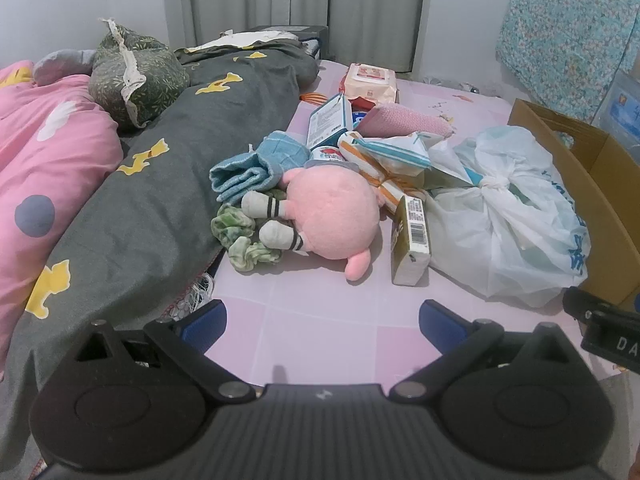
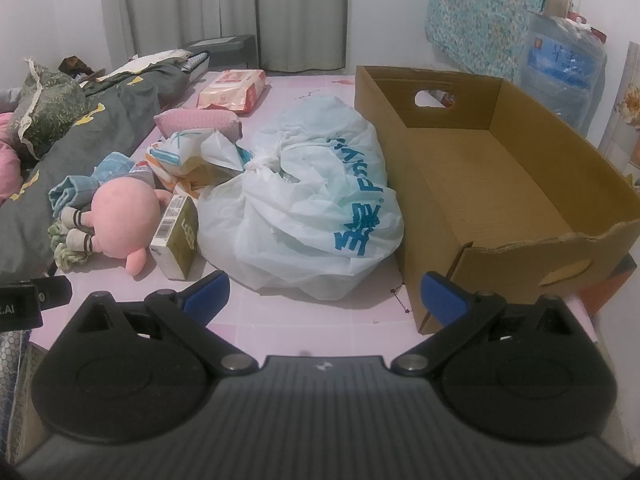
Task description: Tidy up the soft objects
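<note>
Plush softness is dominating the pile: one pink stuffed toy (image 1: 334, 216) is lying on its side on the bed (image 1: 320, 332), round-headed, with two grey-white striped limbs pointing left and one small pink stub sticking out toward the camera. Just behind it, one light blue towel (image 1: 244, 170) is sitting loosely folded, and one green patterned scrunchie (image 1: 240, 242) is curling against the toy's limbs. Farther back, one pink knitted cloth (image 1: 404, 122) is lying rolled near one pack of wet wipes (image 1: 370, 82). One olive carton with a barcode (image 1: 412, 240) is lying touching the toy's right side, and one blue-and-white box (image 1: 330, 120) is standing tilted behind the towel. One knotted white plastic bag (image 2: 308, 204) with blue print is slumping between the pile and one open cardboard box (image 2: 492, 184), whose near wall is torn along the top. One dark grey duvet (image 1: 168, 184) with yellow shapes is running along the pile's left side, beside one pink cover (image 1: 52, 152).

Both tools are hovering low over the pink sheet at the bed's near edge. The left claw (image 1: 322, 324) is spread wide, pinching nothing. The right claw (image 2: 324, 294) is likewise spread wide and holding nothing, near the bag and the cardboard box's front corner.
</note>
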`<state>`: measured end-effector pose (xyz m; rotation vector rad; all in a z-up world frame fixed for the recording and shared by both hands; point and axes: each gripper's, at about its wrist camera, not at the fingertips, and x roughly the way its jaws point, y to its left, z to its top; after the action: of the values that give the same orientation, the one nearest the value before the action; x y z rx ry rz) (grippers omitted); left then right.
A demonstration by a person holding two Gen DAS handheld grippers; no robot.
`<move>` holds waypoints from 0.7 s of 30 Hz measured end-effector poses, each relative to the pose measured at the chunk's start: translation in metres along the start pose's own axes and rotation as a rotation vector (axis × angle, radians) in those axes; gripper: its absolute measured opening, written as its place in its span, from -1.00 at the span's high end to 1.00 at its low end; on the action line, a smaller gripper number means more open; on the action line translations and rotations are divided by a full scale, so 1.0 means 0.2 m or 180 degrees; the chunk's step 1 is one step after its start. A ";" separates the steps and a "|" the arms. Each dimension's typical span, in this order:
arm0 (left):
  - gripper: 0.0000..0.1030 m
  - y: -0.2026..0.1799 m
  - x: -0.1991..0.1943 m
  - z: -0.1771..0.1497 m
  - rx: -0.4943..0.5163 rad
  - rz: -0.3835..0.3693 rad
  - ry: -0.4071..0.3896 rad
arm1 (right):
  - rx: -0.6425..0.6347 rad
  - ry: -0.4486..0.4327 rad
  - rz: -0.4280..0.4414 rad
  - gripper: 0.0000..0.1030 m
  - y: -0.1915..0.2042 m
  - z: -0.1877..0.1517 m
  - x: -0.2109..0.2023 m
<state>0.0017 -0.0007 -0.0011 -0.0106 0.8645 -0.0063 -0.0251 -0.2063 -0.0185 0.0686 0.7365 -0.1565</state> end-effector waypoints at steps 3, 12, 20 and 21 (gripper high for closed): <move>-0.99 0.00 0.00 0.00 0.0000 0.0001 0.0000 | 0.0008 0.0008 0.0004 -0.98 0.00 0.00 0.00; -0.99 0.00 0.00 0.00 0.0001 0.0002 -0.0002 | 0.0004 0.0007 0.0004 -0.98 0.00 0.00 0.01; -0.99 0.00 0.00 0.00 0.0000 0.0000 0.0001 | 0.0004 0.0010 0.0011 -0.98 0.00 0.00 0.01; -0.99 0.00 0.00 0.00 0.0001 0.0000 0.0001 | 0.0005 0.0011 0.0012 -0.98 0.00 0.00 0.01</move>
<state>0.0018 -0.0010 -0.0012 -0.0101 0.8649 -0.0063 -0.0240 -0.2072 -0.0198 0.0718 0.7396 -0.1536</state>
